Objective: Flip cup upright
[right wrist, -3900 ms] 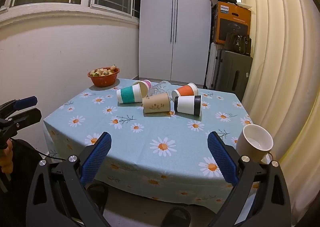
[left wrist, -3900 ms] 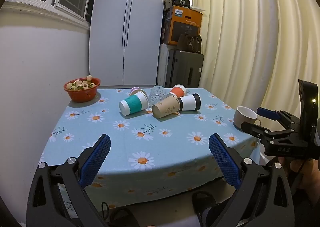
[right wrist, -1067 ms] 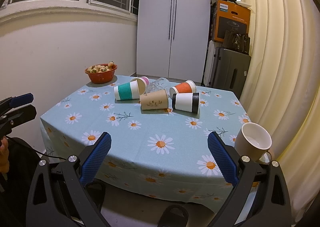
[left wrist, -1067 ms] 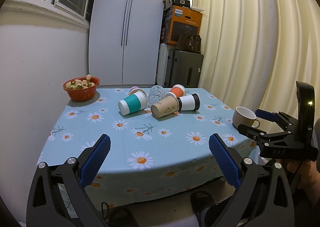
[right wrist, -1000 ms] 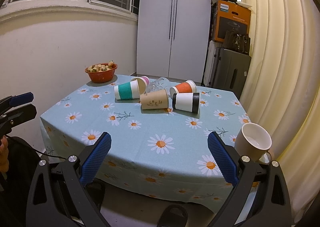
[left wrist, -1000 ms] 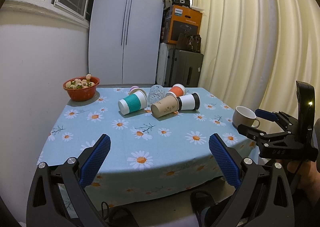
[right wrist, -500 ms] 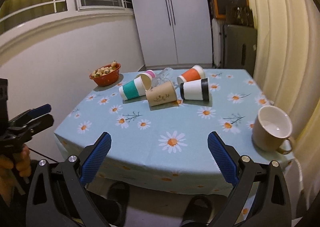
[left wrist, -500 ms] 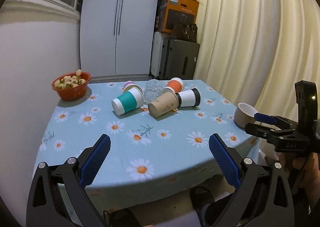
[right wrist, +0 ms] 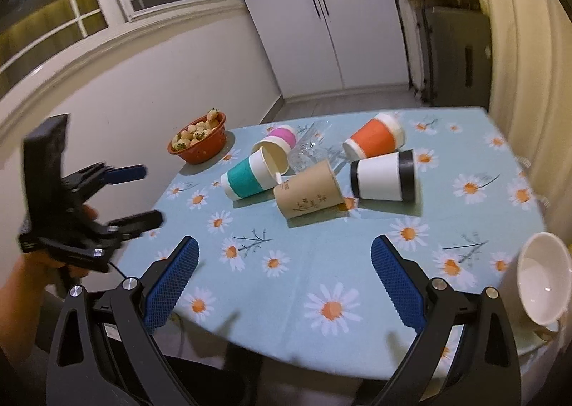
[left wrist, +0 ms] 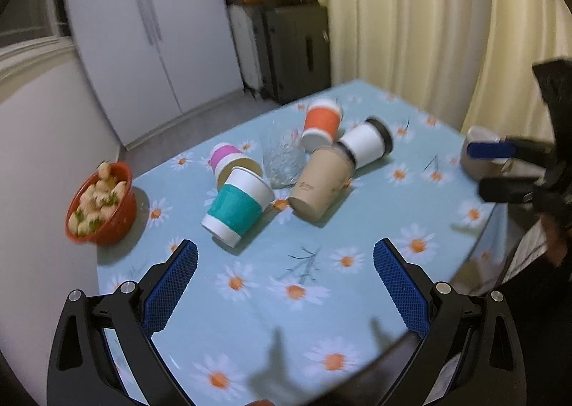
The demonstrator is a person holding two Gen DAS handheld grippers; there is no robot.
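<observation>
Several paper cups lie on their sides mid-table: a teal one (left wrist: pixel 236 207) (right wrist: pixel 246 179), a brown one (left wrist: pixel 320 184) (right wrist: pixel 309 193), a white one with black bands (left wrist: pixel 368 145) (right wrist: pixel 384 175), an orange one (left wrist: pixel 320 122) (right wrist: pixel 373 139) and a pink one (left wrist: pixel 227 159) (right wrist: pixel 280 138). A clear glass (left wrist: pixel 282 164) (right wrist: pixel 309 150) lies among them. My left gripper (left wrist: pixel 284 284) is open and empty over the table's near part. My right gripper (right wrist: pixel 284 279) is open and empty above the front edge.
A red bowl of fruit (left wrist: pixel 98 204) (right wrist: pixel 198 138) sits at the table's left edge. A white mug (right wrist: pixel 540 279) (left wrist: pixel 481 159) stands upright at the right edge. The daisy tablecloth (right wrist: pixel 321 263) covers the table. A white wall, cupboard and curtains surround it.
Both grippers have moved forward and up over the table and now look down on the cups. Their jaws stay open. The cups have not moved.
</observation>
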